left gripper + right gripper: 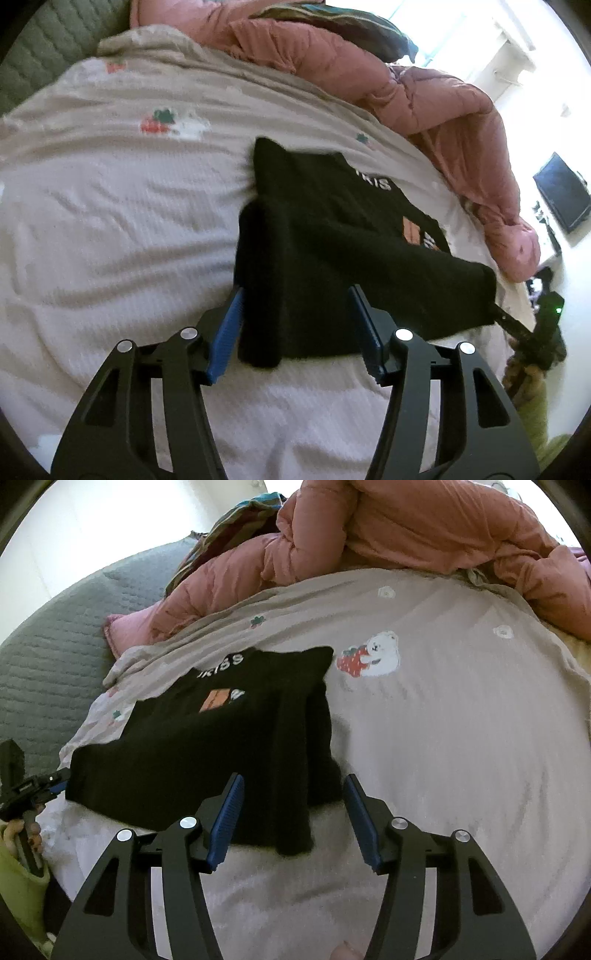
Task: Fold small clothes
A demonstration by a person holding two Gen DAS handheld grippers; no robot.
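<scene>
Black top (332,236) on bed (110,221), partly folded lengthwise, final fold outstanding; left gripper (295,332) and right gripper (293,819) fingers parted, holding nothing.

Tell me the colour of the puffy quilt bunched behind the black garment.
Salmon pink; the quilt shows best in the right wrist view.
</scene>
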